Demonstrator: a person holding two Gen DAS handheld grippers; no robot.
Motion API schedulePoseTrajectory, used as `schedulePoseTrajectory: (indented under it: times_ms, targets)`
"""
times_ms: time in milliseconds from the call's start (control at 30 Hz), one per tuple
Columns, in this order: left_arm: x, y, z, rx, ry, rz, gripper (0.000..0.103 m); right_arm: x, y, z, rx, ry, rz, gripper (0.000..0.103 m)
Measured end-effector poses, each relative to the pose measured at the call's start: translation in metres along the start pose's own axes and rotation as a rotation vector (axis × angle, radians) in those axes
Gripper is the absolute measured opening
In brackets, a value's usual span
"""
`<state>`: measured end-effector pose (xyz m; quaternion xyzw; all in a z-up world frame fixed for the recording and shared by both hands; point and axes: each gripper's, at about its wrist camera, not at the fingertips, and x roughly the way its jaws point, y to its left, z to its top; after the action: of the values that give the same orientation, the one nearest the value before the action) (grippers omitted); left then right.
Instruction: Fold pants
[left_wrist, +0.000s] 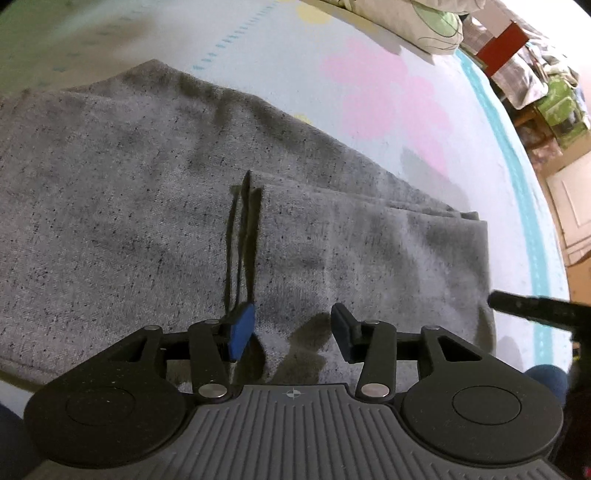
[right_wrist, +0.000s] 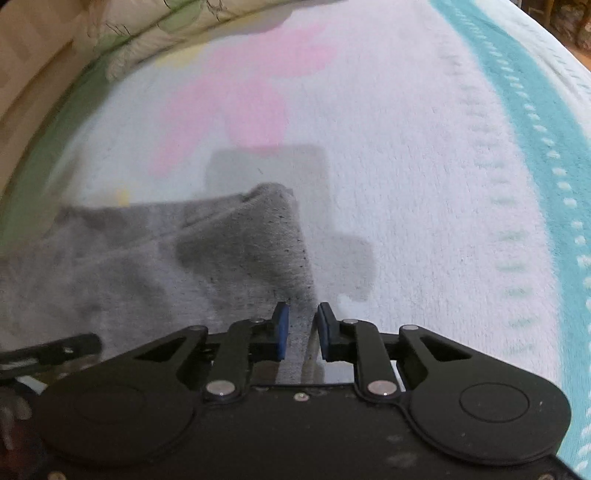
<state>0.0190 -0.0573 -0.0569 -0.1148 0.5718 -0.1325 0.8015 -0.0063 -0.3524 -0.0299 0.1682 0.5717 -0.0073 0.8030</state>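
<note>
The grey speckled pants (left_wrist: 147, 206) lie folded on a pale fleece blanket, with a dark drawstring (left_wrist: 242, 236) on top. My left gripper (left_wrist: 291, 332) is open, low over the pants near the drawstring, holding nothing. In the right wrist view the pants (right_wrist: 229, 251) lie to the left, and their right edge runs between my fingers. My right gripper (right_wrist: 302, 330) has its jaws narrowly apart around that cloth edge; I cannot tell whether the pads pinch it. The right gripper's black body (left_wrist: 535, 308) shows at the right of the left wrist view.
The blanket (right_wrist: 406, 166) has pink shapes and a teal border (right_wrist: 532, 122). A patterned pillow (left_wrist: 417, 22) lies at the far edge. Boxes and clutter (left_wrist: 535, 74) stand beyond the bed's right side. The left gripper's body (right_wrist: 48, 350) shows at the left of the right wrist view.
</note>
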Motion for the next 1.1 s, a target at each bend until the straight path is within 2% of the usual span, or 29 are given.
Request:
schedulePoseTrajectory:
  times_ms: [100, 200, 333, 467, 533, 667, 733, 900, 967, 1100]
  targets:
    - [0.000, 0.003, 0.000, -0.013, 0.001, -0.007, 0.045, -0.017, 0.005, -0.010, -0.017, 0.008, 0.027, 0.021]
    - [0.000, 0.005, -0.003, -0.014, -0.007, -0.013, 0.045, -0.013, 0.019, -0.021, -0.012, 0.066, 0.054, 0.020]
    - [-0.002, 0.010, -0.008, -0.018, -0.023, -0.023, 0.045, 0.004, 0.026, -0.032, -0.043, 0.162, -0.036, 0.019]
    - [-0.005, 0.014, -0.014, -0.035, -0.036, -0.037, 0.046, 0.006, 0.025, -0.031, -0.051, 0.177, -0.039, 0.021]
    - [-0.006, 0.016, -0.016, -0.037, -0.039, -0.040, 0.046, 0.003, 0.028, -0.030, -0.038, 0.144, -0.026, 0.021]
    - [-0.008, 0.015, -0.018, -0.031, -0.044, -0.040, 0.046, -0.026, 0.029, -0.029, -0.061, -0.047, 0.018, 0.024]
    - [-0.008, 0.015, -0.018, -0.029, -0.046, -0.040, 0.047, -0.032, 0.029, -0.022, -0.063, -0.109, 0.034, 0.024]
    - [-0.010, 0.017, -0.018, -0.046, -0.052, -0.056, 0.048, -0.005, 0.031, 0.007, -0.037, -0.142, 0.053, 0.024]
    - [-0.011, 0.021, -0.018, -0.058, -0.059, -0.079, 0.051, 0.013, 0.034, 0.019, -0.033, -0.146, 0.028, 0.024]
    - [-0.009, 0.032, -0.020, -0.077, -0.070, -0.208, 0.084, 0.034, 0.030, 0.028, 0.006, -0.109, -0.010, 0.020]
